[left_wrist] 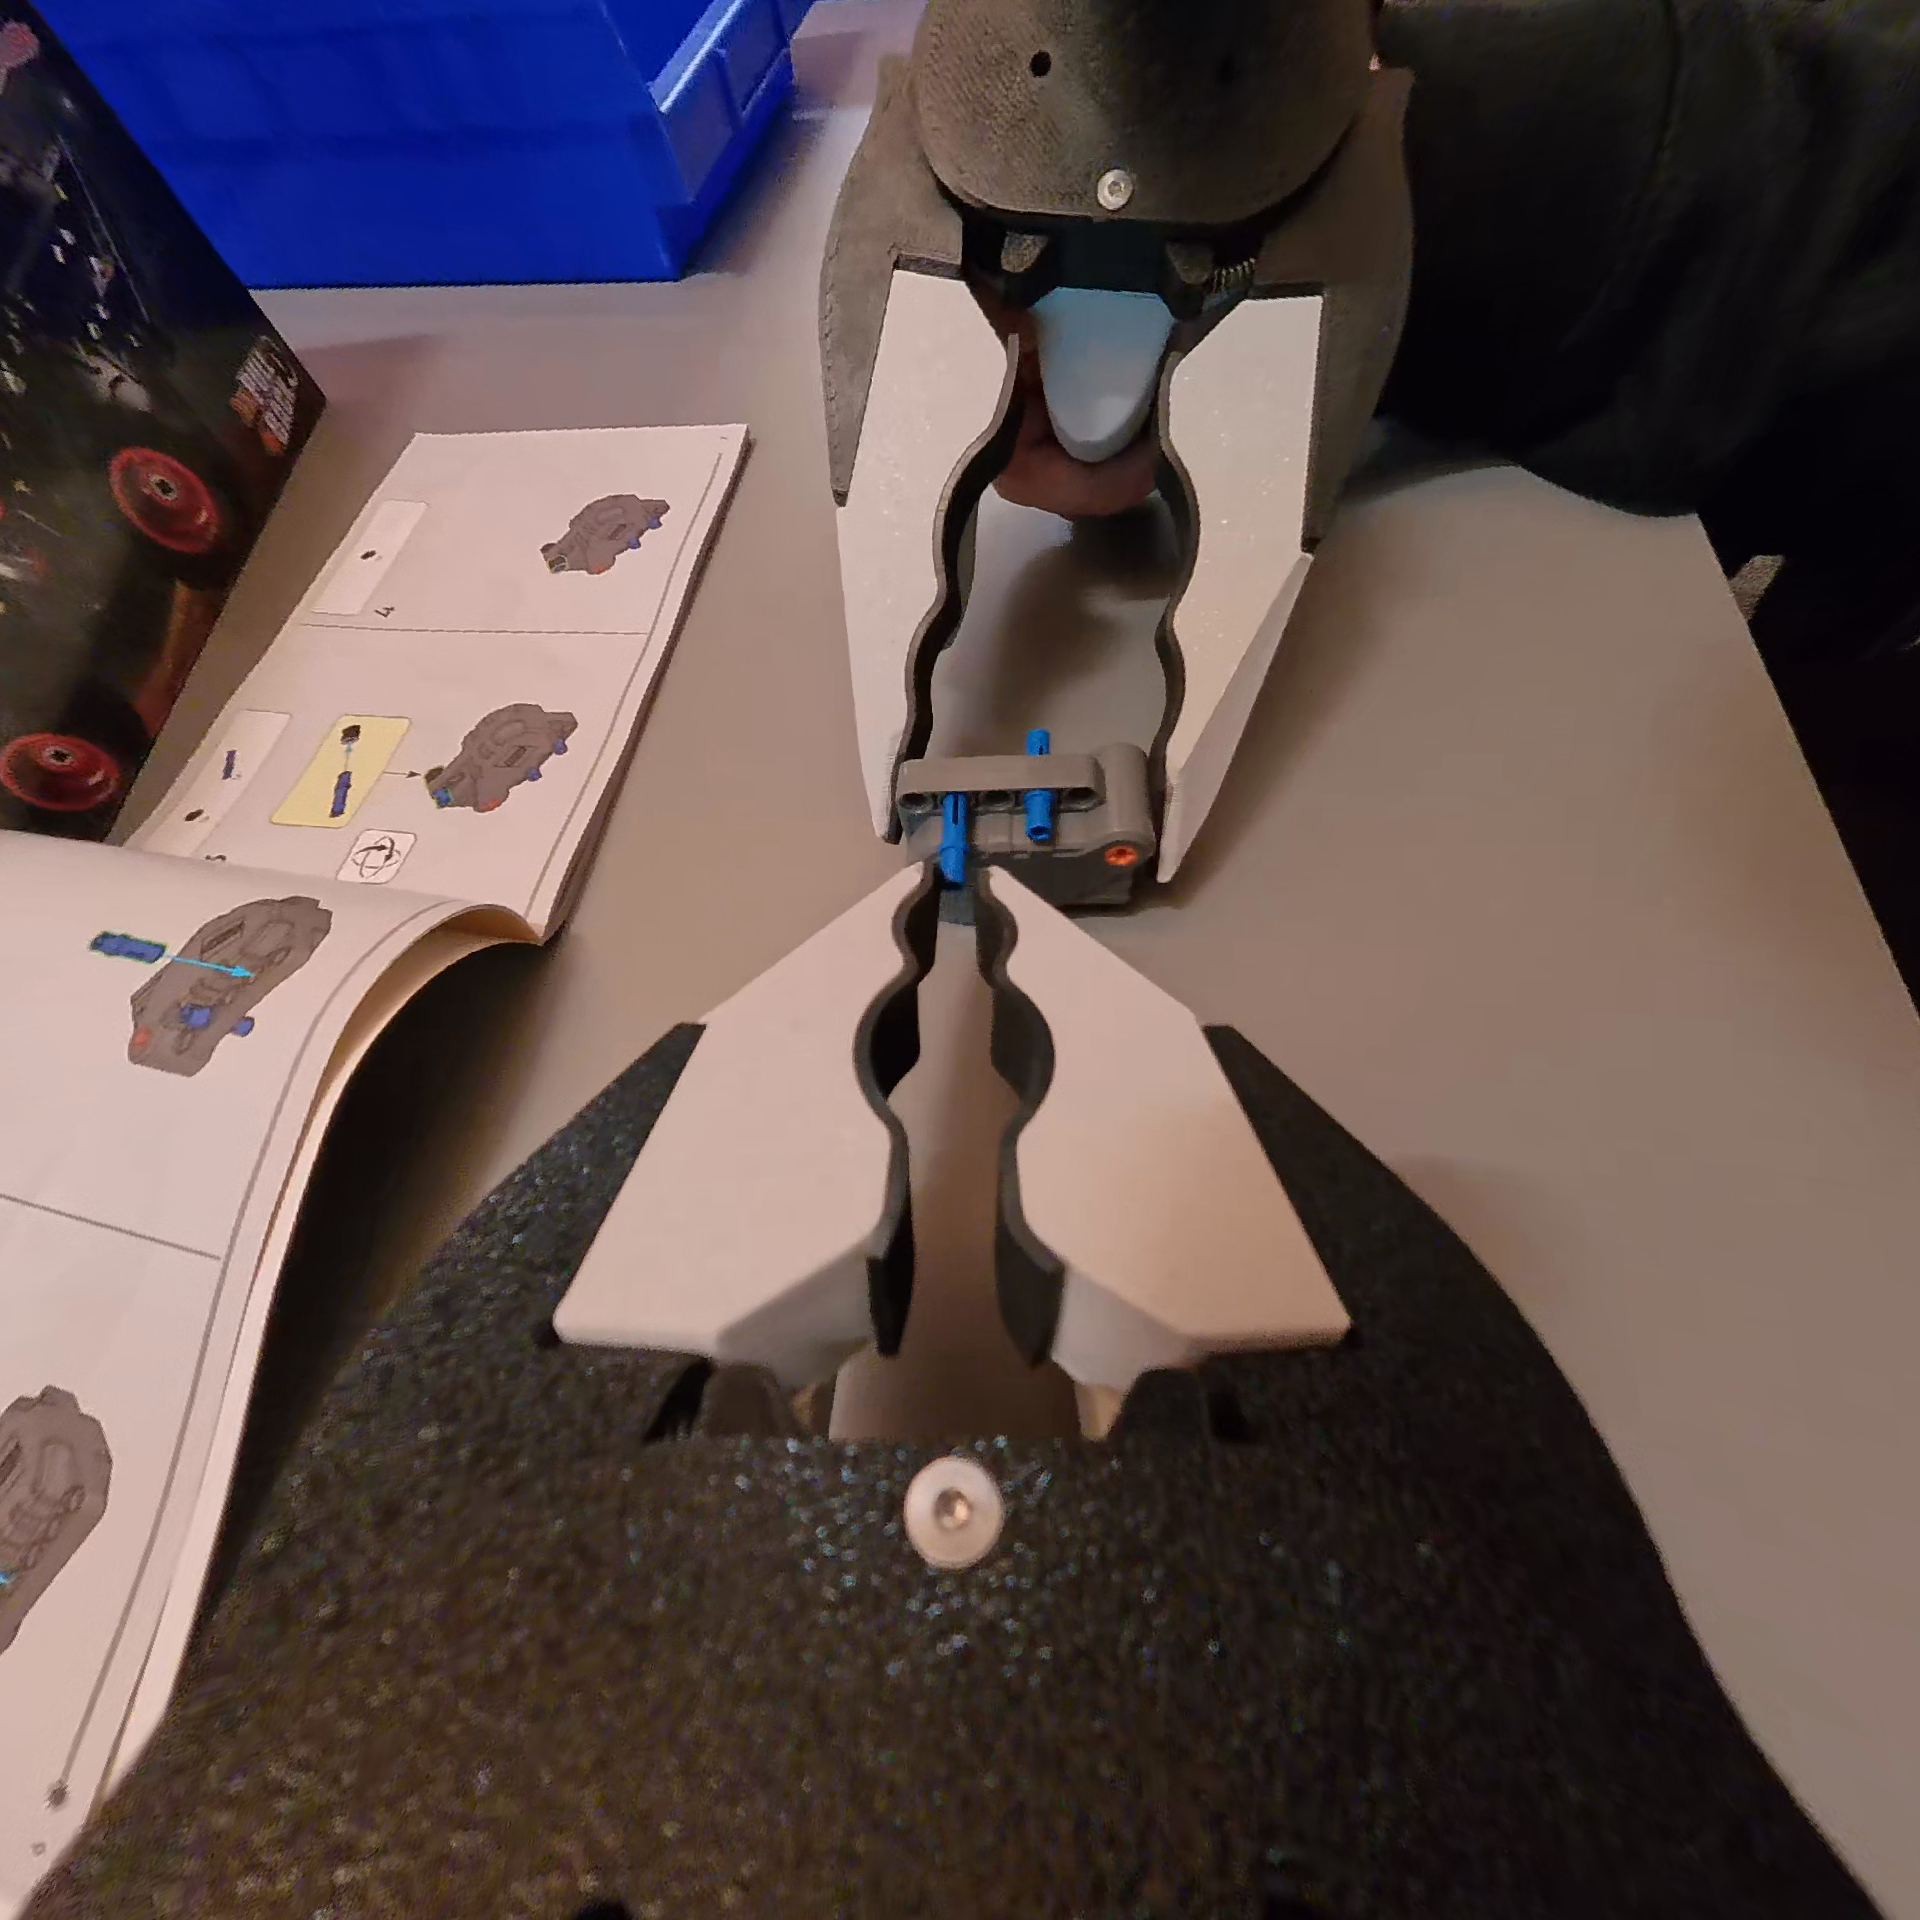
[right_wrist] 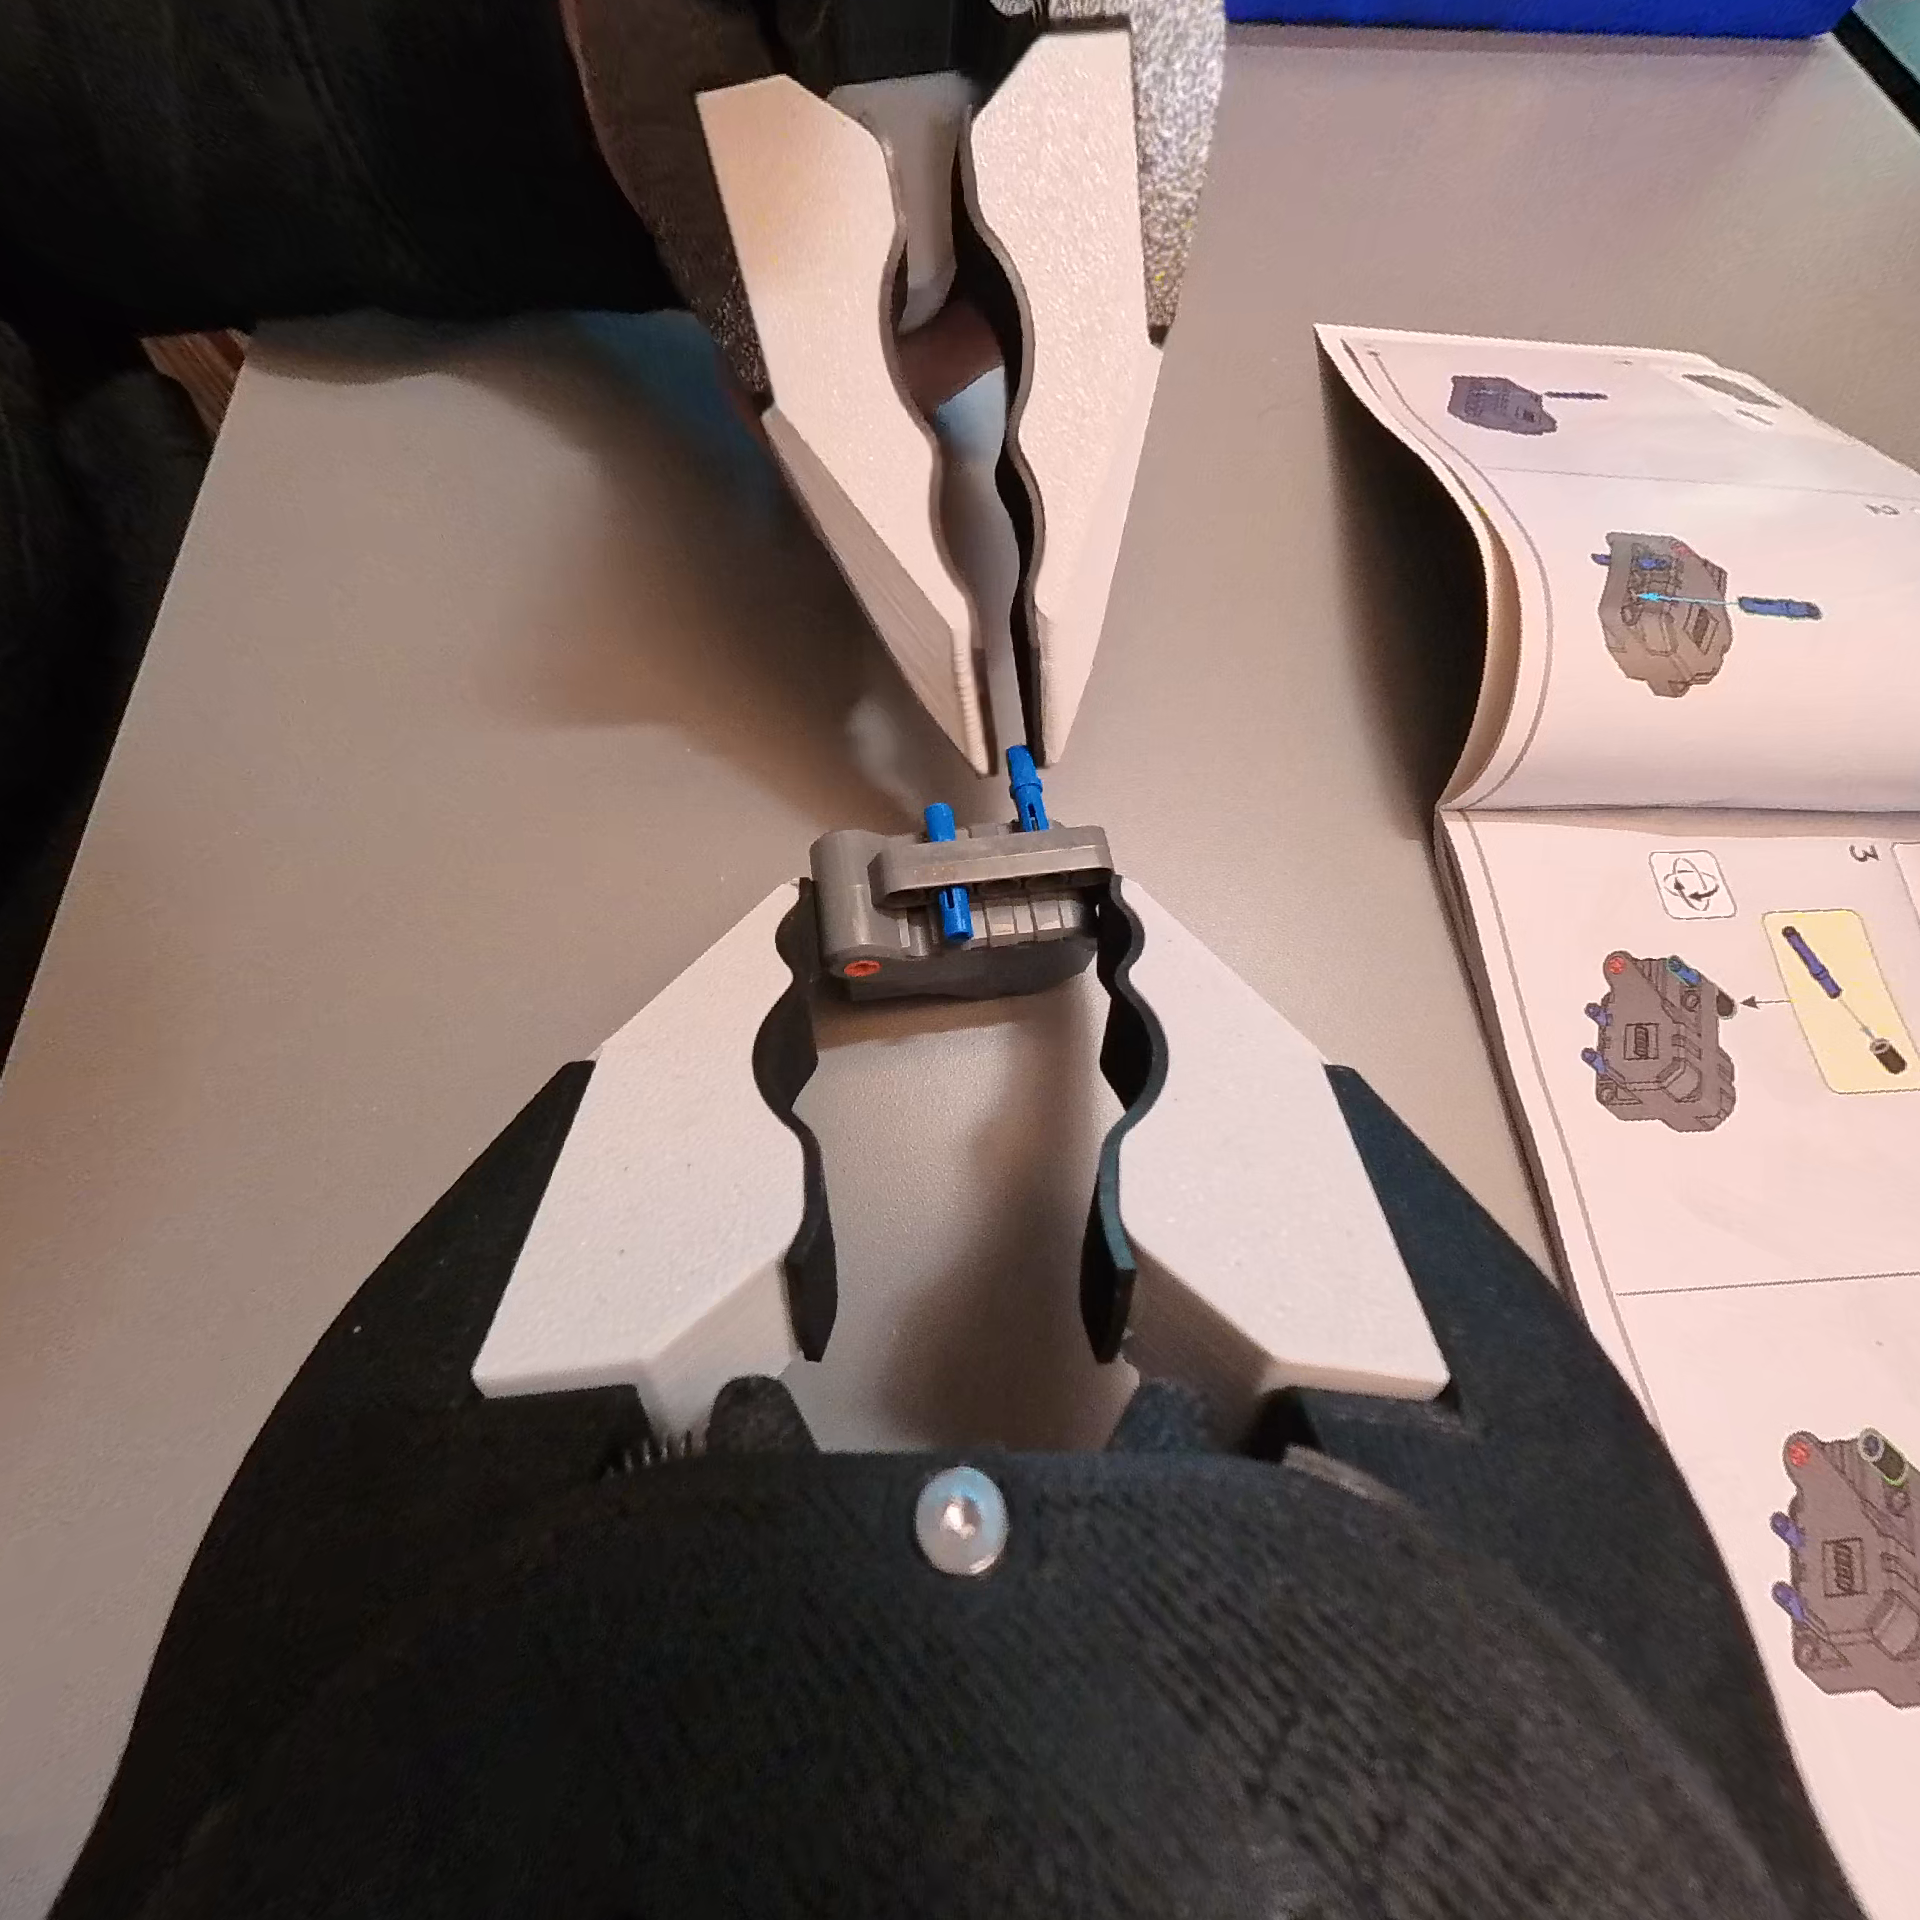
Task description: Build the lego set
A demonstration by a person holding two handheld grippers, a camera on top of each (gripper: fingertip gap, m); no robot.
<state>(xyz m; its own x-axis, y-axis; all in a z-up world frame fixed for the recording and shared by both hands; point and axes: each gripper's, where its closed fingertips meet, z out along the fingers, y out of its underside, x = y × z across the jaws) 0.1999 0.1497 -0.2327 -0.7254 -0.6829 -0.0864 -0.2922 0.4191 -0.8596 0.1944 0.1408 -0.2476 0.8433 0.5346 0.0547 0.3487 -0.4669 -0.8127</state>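
A dark grey lego motor block (right_wrist: 935, 961) with an orange dot carries a light grey beam (right_wrist: 997, 857) on top, with two blue pins through it. My right gripper (right_wrist: 956, 914) is shut on the block's sides and holds it on the grey table. My left gripper (left_wrist: 951, 883) faces it, and its nearly closed tips pinch the end of one blue pin (left_wrist: 954, 836). In the right wrist view the left gripper (right_wrist: 1013, 764) grips that blue pin (right_wrist: 1023, 790) from behind. The second blue pin (left_wrist: 1036, 790) stands free in the beam. The right gripper (left_wrist: 1029, 847) also shows in the left wrist view.
An open instruction booklet (left_wrist: 416, 727) lies beside the grippers and also shows in the right wrist view (right_wrist: 1714, 935). The dark set box (left_wrist: 104, 468) and a blue bin (left_wrist: 416, 135) stand beyond it. A person's dark sleeve (left_wrist: 1662, 260) is behind the right gripper, near the table edge (left_wrist: 1787, 727). Both grippers' tips are close together, under 4 cm apart.
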